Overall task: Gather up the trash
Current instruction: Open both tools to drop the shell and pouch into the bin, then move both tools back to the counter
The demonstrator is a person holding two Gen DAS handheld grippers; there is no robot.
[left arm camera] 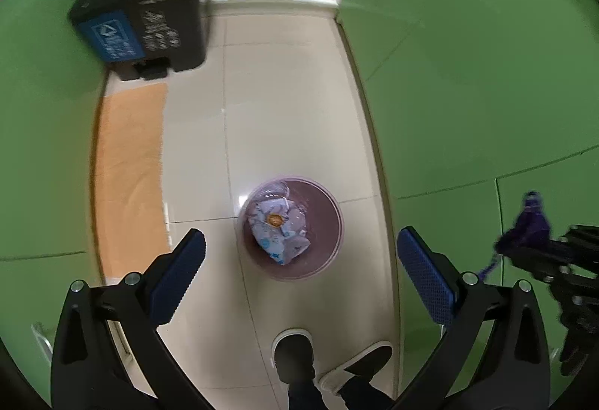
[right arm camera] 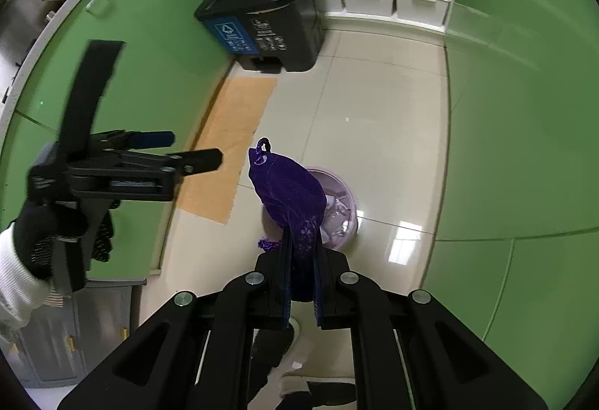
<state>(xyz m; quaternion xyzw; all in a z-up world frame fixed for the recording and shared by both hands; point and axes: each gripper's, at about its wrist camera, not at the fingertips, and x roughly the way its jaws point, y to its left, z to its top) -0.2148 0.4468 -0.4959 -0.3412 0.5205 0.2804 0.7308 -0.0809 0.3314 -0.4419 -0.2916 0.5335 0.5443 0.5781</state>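
The small bin (right arm camera: pixel 342 208) stands on the floor straight below and ahead of the right tool (right arm camera: pixel 301 256), which pinches a purple pouch (right arm camera: pixel 288 189) above its near rim, while the left tool (left arm camera: pixel 299 256), spread wide and empty, hangs over it too

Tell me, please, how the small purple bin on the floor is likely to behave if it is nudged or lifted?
The purple bin looks like thin plastic holding only a crumpled wrapper, so it is probably light. On the glossy tiled floor it would likely slide when nudged. It is round with an open top, so a push near the rim might tip it.
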